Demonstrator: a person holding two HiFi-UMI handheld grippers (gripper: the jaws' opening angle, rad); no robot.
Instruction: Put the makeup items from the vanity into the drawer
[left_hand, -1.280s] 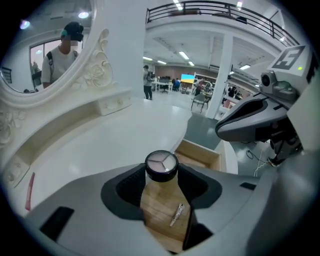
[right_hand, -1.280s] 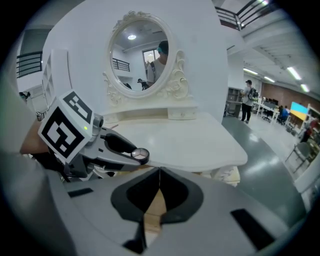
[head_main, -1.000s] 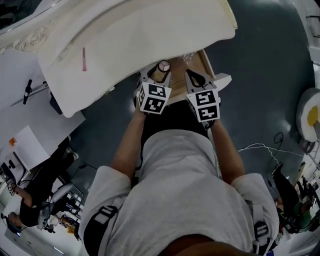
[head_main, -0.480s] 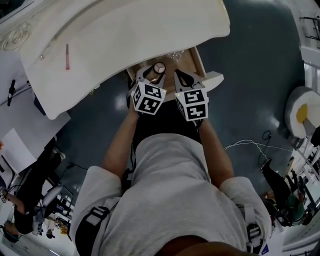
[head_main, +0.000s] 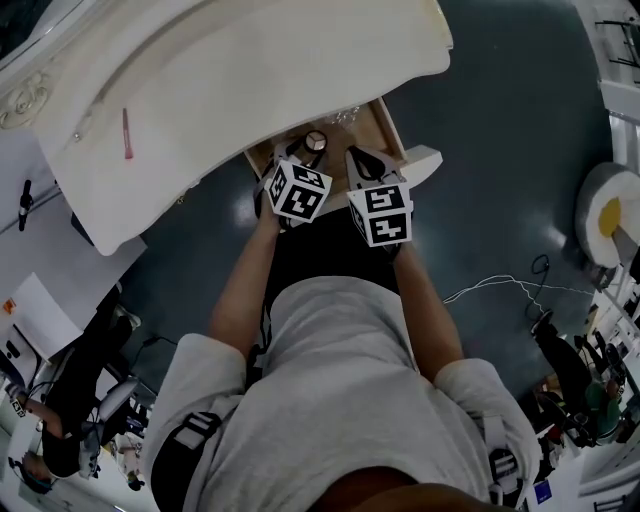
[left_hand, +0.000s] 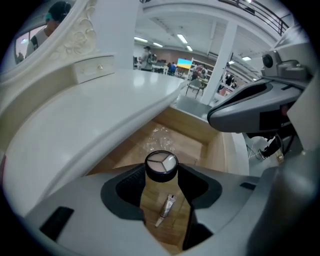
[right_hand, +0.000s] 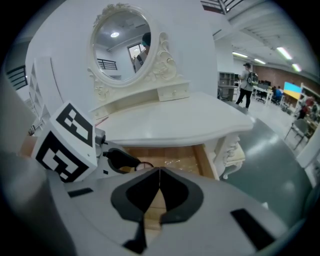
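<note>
**Head view.** Dark grey floor surrounds a white vanity, and its tabletop (head_main: 250, 70) fills the upper left. A slim pink stick (head_main: 126, 133) lies on the tabletop, well apart from both tools. Beneath the tabletop's front edge a wooden drawer (head_main: 392, 130) stands pulled out. Over it reaches the left claw (head_main: 308, 150), with a round compact (head_main: 316, 141) at its tips. Just beside it, also over the drawer, is the right claw (head_main: 360, 160). The person's grey-shirted torso (head_main: 350, 400) fills the lower half.

**Left gripper view.** Here the left claw (left_hand: 161, 172) is clenched on the round compact (left_hand: 161, 165) (black rim, pale face split into three sectors). A dark pad touches the compact on either side. The compact hangs above the drawer's wooden floor (left_hand: 130, 155). On that floor, seen lower in the gap, lies a small slim tube (left_hand: 166, 210). Farther in lies crinkled clear plastic (left_hand: 160, 137).

**Right gripper view.** The right claw (right_hand: 159, 172) is clenched with nothing in it, its tips meeting along a thin line. Beyond them are the open drawer (right_hand: 195, 152), the tabletop (right_hand: 175, 122) and an oval mirror (right_hand: 122, 42) in an ornate white frame. The left gripper's marker cube (right_hand: 65, 142) shows at the left.
</note>
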